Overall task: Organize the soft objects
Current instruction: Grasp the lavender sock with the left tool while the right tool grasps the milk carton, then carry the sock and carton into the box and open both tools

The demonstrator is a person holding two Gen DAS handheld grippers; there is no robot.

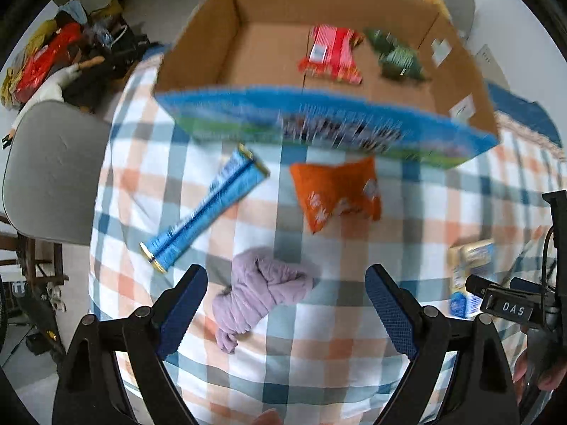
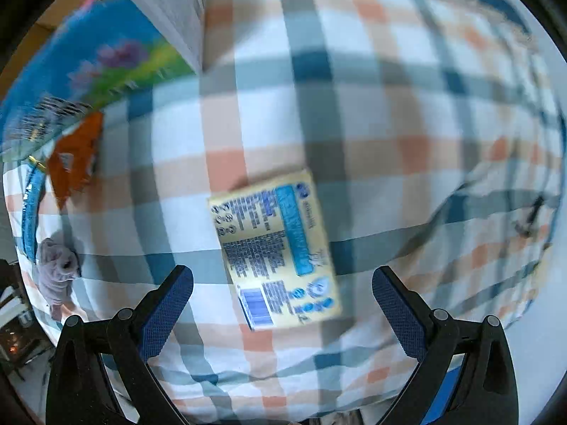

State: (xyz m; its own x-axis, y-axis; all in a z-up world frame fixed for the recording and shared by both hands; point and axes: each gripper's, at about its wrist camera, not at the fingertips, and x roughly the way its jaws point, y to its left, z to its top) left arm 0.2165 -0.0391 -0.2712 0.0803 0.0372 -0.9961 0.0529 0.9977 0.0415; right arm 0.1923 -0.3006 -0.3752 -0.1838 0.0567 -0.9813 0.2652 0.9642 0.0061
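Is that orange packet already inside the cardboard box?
No, the orange packet lies on the checked cloth just outside the cardboard box.

Looking like somebody's lived-in home: a checked cloth [image 1: 141,163] is covering the worktop, a grey padded chair [image 1: 53,170] is sitting beside it, and clothes and bags [image 1: 60,56] are piling up on the floor.

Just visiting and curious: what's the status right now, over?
Both tongs open, empty. Left tongs over purple cloth; right tongs over yellow packet. Box holds two packets. Nothing blocking.

Both wrist views overlook one checked tablecloth [image 1: 248,372].
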